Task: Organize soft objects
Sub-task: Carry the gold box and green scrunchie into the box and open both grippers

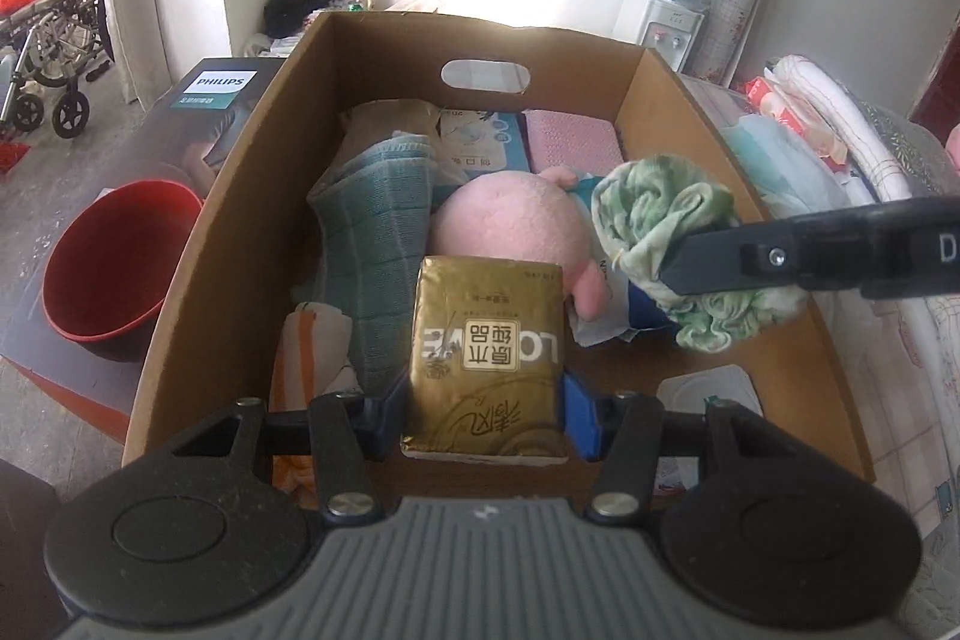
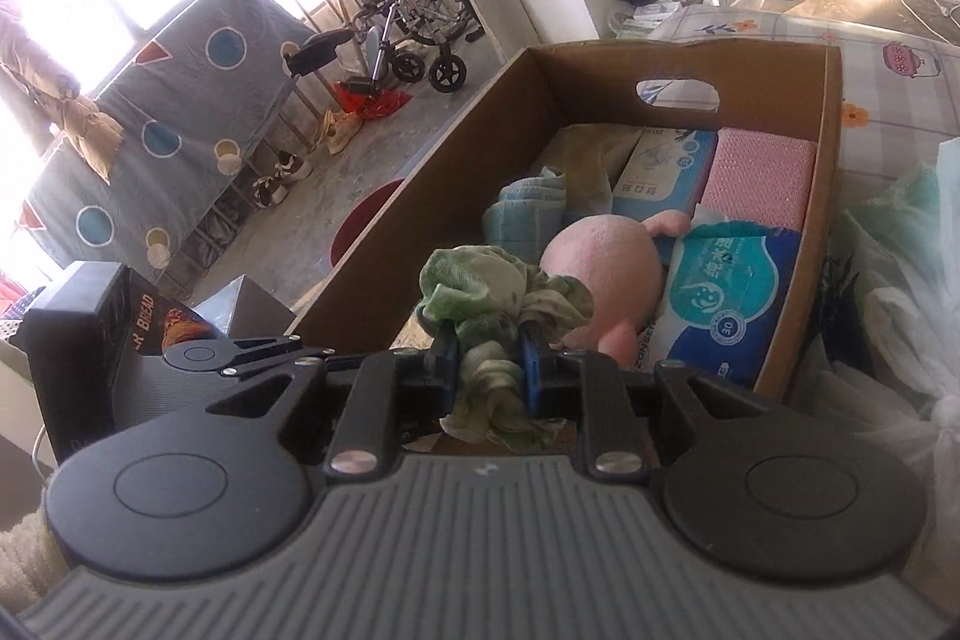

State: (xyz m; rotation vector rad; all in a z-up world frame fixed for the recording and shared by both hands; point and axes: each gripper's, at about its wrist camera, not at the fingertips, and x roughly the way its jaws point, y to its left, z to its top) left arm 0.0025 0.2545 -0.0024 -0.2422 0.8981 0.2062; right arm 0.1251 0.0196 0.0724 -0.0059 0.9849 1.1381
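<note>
My left gripper (image 1: pixel 485 415) is shut on a gold tissue pack (image 1: pixel 487 358), held above the near end of an open cardboard box (image 1: pixel 240 196). My right gripper (image 2: pixel 491 349) is shut on a bunched green-and-white cloth (image 2: pixel 498 298); in the left wrist view that cloth (image 1: pixel 660 214) hangs over the box's right side with a right gripper finger (image 1: pixel 750 262) reaching in from the right. Inside the box lie a pink plush toy (image 1: pixel 510 220), a blue-green knitted cloth (image 1: pixel 378 220), a pink pad (image 1: pixel 570 142), a wet-wipes pack (image 2: pixel 720 292) and a blue-and-white box (image 1: pixel 480 142).
A red bowl (image 1: pixel 114 268) sits on a dark Philips carton (image 1: pixel 198 100) left of the box. Folded cloths and bags (image 1: pixel 804 130) pile up to the right. A wheelchair (image 2: pixel 408 22) stands on the floor beyond, and a water dispenser (image 1: pixel 672 10) by the wall.
</note>
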